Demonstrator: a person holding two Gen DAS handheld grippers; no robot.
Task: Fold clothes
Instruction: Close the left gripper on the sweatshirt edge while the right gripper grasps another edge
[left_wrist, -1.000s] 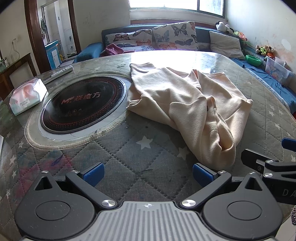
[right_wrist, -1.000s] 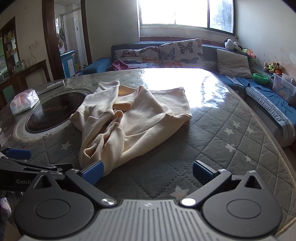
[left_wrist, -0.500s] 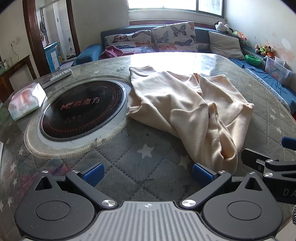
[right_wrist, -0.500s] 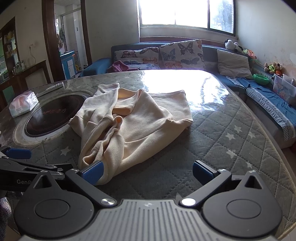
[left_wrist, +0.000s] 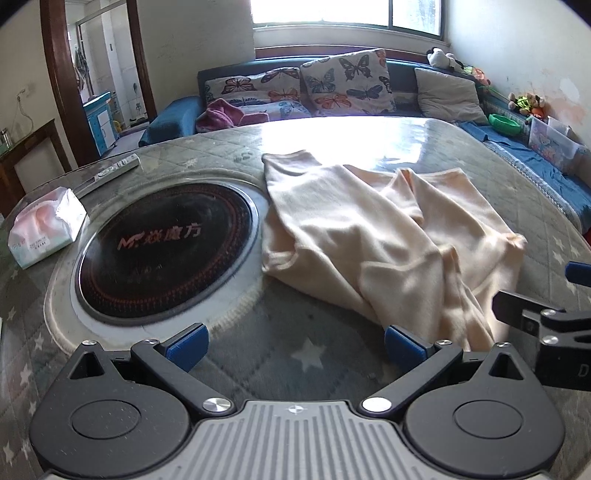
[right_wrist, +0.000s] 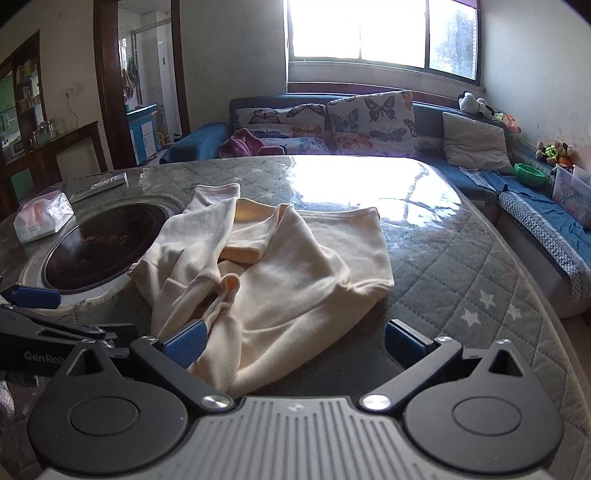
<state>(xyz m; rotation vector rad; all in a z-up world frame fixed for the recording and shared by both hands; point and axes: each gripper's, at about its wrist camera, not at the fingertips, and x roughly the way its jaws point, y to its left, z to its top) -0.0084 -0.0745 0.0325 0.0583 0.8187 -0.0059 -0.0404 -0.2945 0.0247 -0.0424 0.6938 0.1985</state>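
Cream-coloured garment is lying crumpled on the quilted table, just beside the round black cooktop. The left gripper is hovering with jaws apart at its near edge. The right gripper, jaws also apart, is hanging over the near folds.

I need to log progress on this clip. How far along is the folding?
Nothing looks folded yet: the cream garment lies crumpled on the quilted table, one edge beside the round cooktop. In hand: nothing; the left gripper and the right gripper are both open at its near edge. Left: grasping, spreading flat, and every fold.
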